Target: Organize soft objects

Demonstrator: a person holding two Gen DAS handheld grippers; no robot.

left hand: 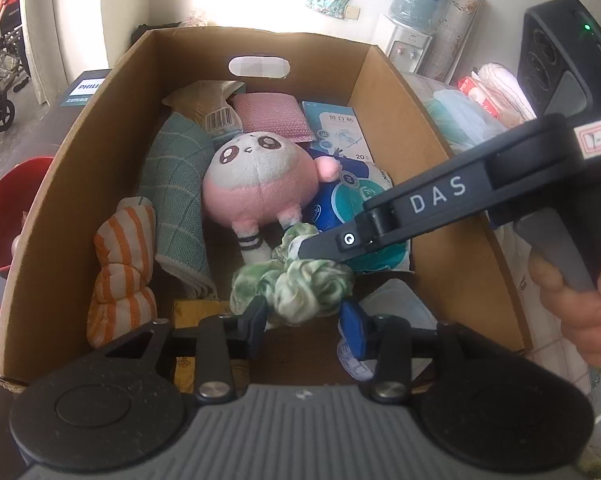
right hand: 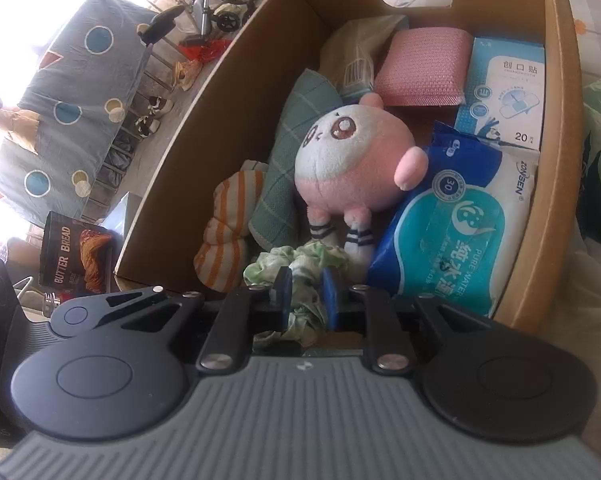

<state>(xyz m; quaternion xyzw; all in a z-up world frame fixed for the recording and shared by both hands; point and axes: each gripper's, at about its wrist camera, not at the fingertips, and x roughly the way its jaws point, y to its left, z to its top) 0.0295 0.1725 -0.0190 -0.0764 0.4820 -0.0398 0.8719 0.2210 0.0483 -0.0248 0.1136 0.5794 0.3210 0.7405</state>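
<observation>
A cardboard box holds soft things: a pink and white plush doll, a teal towel, an orange-striped cloth, a pink sponge and a wet-wipes pack. A green-white scrunchie lies at the box's near end. My right gripper is shut on the scrunchie, reaching in from the right in the left wrist view. My left gripper is open just in front of the scrunchie, its fingers either side of it.
A plaster box and a paper packet lie at the box's far end. A red bucket stands left of the box. A butter bread bag lies outside it. Folded fabrics sit to the right.
</observation>
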